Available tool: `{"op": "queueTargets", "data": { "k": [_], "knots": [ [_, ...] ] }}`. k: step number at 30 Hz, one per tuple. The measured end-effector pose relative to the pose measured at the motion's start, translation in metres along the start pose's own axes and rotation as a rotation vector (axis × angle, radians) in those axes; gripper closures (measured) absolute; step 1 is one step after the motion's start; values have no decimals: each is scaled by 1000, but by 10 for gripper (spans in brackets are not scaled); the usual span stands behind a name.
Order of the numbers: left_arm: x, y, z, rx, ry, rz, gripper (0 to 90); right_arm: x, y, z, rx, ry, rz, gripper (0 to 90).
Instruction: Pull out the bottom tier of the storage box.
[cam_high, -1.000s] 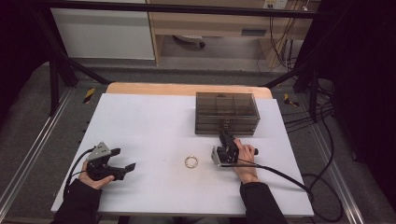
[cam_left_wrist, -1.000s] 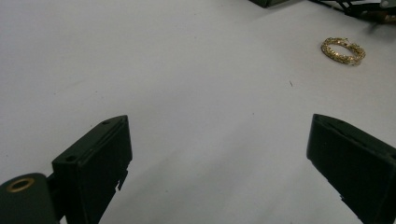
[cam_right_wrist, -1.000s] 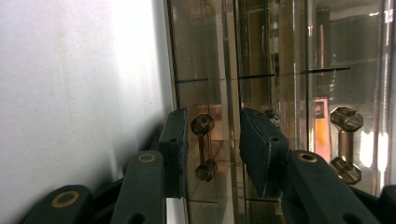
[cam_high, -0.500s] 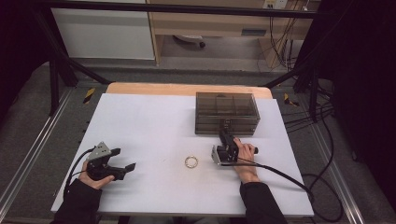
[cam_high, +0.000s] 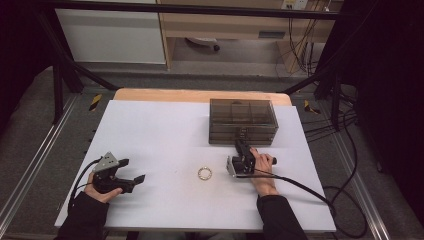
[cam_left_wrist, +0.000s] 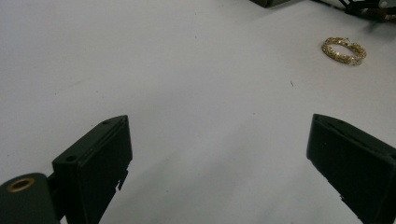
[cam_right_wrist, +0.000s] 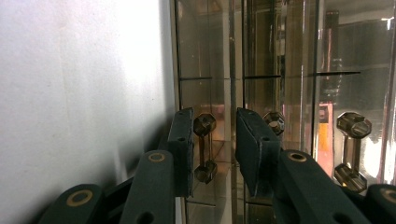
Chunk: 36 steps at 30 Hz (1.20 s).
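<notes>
A smoked, see-through drawer box (cam_high: 243, 121) is seen on the far right part of the white desk (cam_high: 160, 130), with stacked drawers and divided compartments visible through its top. In the right gripper view, three small faceted dumbbell-shaped handles are made out on the drawer fronts; one handle (cam_right_wrist: 204, 148) lies between the jaws of the right claw (cam_right_wrist: 214, 149). The jaws are narrowly parted on either side of it, and contact with the handle cannot be confirmed. From the high view, the right claw (cam_high: 239, 148) is recorded at the front face of the box, but the handles are too small to resolve there.

A gold chain-like ring (cam_high: 204, 173) lies flat on the desk between the two hands, just left of the right gripper's body. Its linked texture is shown in the left gripper view (cam_left_wrist: 344, 50); from above only a thin circle is seen.

The left claw (cam_left_wrist: 219, 168) is spread wide over bare desk, gripping nothing, well apart from the ring. In that view the box is cut off at the top edge. The box contents cannot be made out through reflections.
</notes>
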<state>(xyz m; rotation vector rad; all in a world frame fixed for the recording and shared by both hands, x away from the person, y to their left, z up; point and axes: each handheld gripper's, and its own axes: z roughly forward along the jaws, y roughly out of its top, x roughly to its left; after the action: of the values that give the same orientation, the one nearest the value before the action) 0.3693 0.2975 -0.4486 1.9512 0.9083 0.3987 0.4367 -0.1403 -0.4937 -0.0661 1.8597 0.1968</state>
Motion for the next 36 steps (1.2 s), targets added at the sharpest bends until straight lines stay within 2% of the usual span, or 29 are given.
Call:
{"op": "queueTargets", "data": {
  "k": [23, 36],
  "knots": [
    [0, 0, 0, 1, 0, -3, 67, 2, 2, -7, 1, 6, 4, 685],
    [0, 0, -1, 2, 2, -3, 65, 2, 3, -13, 3, 16, -11, 686]
  ]
}}
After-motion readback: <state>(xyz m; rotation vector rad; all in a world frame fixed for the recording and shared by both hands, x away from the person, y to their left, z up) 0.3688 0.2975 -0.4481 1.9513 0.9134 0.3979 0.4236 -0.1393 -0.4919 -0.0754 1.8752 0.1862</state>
